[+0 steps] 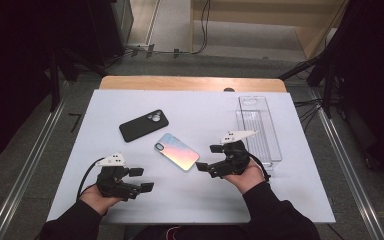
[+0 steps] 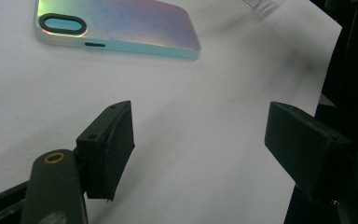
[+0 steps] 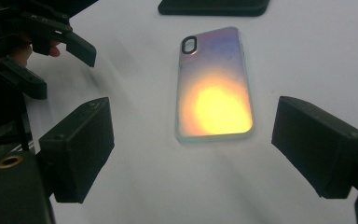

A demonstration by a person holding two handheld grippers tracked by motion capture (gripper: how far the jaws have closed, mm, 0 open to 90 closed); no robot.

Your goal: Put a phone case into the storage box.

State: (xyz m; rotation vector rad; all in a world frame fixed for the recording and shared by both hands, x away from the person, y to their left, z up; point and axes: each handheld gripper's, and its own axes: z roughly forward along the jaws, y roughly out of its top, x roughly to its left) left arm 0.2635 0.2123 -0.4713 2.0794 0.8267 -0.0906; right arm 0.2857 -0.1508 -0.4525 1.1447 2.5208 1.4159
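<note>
An iridescent phone case (image 1: 176,151) lies flat near the middle of the white table, camera hole toward the far left. A black phone case (image 1: 143,125) lies behind it to the left. My right gripper (image 1: 208,158) stands open just right of the iridescent case (image 3: 214,84), jaws pointing at it, nothing between them; the black case (image 3: 213,7) shows at the top edge. My left gripper (image 1: 142,179) stands open and empty near the front left, well short of the iridescent case (image 2: 116,25). The right gripper view also catches the left gripper (image 3: 58,58) at its upper left.
A clear plastic tray (image 1: 259,127) stands lengthwise at the right of the white table top (image 1: 200,107), just behind my right hand. The table's front edge runs close under both forearms. Dark stands and cables surround the table on the floor.
</note>
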